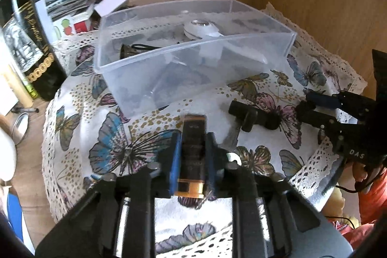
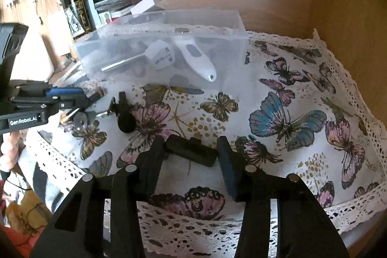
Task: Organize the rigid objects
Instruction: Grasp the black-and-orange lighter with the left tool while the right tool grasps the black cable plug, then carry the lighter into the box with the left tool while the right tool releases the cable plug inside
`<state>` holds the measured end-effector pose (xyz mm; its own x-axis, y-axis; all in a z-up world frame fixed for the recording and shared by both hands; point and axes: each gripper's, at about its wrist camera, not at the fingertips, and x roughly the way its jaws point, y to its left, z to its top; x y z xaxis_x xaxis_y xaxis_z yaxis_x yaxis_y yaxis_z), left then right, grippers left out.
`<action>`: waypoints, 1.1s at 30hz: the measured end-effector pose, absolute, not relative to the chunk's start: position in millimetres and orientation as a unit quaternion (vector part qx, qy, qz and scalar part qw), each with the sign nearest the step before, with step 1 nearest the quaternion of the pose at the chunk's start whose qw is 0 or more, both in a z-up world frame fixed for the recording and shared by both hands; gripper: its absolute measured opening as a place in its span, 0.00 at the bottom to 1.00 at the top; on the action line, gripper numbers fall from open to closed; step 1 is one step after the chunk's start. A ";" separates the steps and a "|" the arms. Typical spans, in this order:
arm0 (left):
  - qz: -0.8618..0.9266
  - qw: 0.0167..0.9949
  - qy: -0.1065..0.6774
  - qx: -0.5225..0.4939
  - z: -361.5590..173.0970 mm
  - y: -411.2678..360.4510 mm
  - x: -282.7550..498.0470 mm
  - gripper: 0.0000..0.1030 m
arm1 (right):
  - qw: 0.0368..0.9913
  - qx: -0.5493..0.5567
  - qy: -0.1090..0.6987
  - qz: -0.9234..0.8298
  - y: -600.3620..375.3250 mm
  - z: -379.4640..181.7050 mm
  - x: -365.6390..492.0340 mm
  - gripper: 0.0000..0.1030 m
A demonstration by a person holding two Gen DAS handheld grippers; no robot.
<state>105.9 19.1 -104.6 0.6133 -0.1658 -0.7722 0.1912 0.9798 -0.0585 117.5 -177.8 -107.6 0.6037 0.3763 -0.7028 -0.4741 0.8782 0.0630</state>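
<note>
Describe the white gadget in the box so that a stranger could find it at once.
Start at the clear box on the butterfly cloth. Inside lies a long white gadget beside a grey plug. Only it tapers to a holed tip and has a round shiny head.

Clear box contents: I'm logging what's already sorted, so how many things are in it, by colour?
White: 2 (thermometer-like wand, plug adapter)
Silver: 1 (metal rod)
Dark: 1 (bell-shaped piece)
Total: 4 visible in the clear box
</note>
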 end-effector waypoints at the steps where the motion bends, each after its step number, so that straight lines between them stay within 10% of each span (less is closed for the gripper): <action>1: -0.096 0.900 0.426 0.014 -102.0 20.8 103.3 0.00 | 0.894 -0.064 0.373 0.239 -177.6 -105.4 117.1 0.40; 15: -0.089 0.892 0.440 0.047 -110.0 9.4 113.1 0.22 | 0.900 -0.048 0.351 0.253 -174.9 -88.3 113.5 0.40; 33: -0.075 0.936 0.345 0.006 -49.7 27.0 85.1 0.22 | 0.918 -0.046 0.289 0.266 -161.1 -45.7 126.6 0.40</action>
